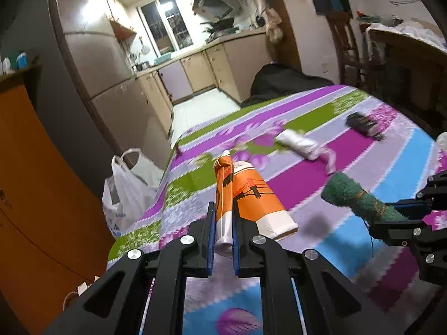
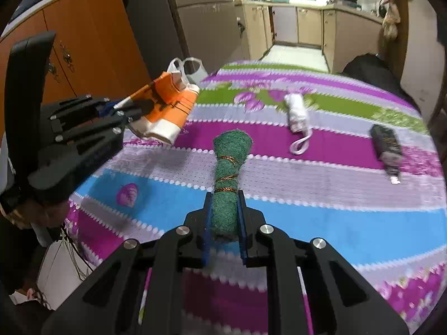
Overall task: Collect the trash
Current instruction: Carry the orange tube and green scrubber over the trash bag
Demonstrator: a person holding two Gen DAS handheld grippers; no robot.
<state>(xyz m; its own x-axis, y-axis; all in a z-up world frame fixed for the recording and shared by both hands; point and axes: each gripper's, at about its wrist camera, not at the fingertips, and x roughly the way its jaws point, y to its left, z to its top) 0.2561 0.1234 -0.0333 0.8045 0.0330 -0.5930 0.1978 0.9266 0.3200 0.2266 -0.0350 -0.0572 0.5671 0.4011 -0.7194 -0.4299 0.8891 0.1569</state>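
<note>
Left hand-held gripper (image 1: 223,223): we see its blue pads clamped on the flattened edge of an orange and white carton (image 1: 251,195), which is held clear above the cloth.
Right hand-held gripper (image 2: 225,223): we find it closed on a green rolled scrubber (image 2: 227,173) wound with copper-coloured wire; the roll sticks forward from the jaws, lifted off the surface.
Between the two: in the right wrist view the left hand-held gripper sits to the left of the scrubber, carton pointing toward the far edge.
Desk (image 2: 335,217): we see it covered by a striped cloth in purple, green, blue and grey with flower prints.
Trash left on the desk: a white crumpled bundle (image 2: 296,110) with a loose loop lies on the green and purple stripes; a dark packet (image 2: 387,143) lies near the right edge, well apart from it.
Beside the desk: a white plastic bag (image 1: 125,192) stands open on the floor at the far left corner, next to an orange wooden cabinet (image 1: 42,181).
Beyond: we see kitchen cupboards (image 1: 206,69) and a window (image 1: 164,28).
</note>
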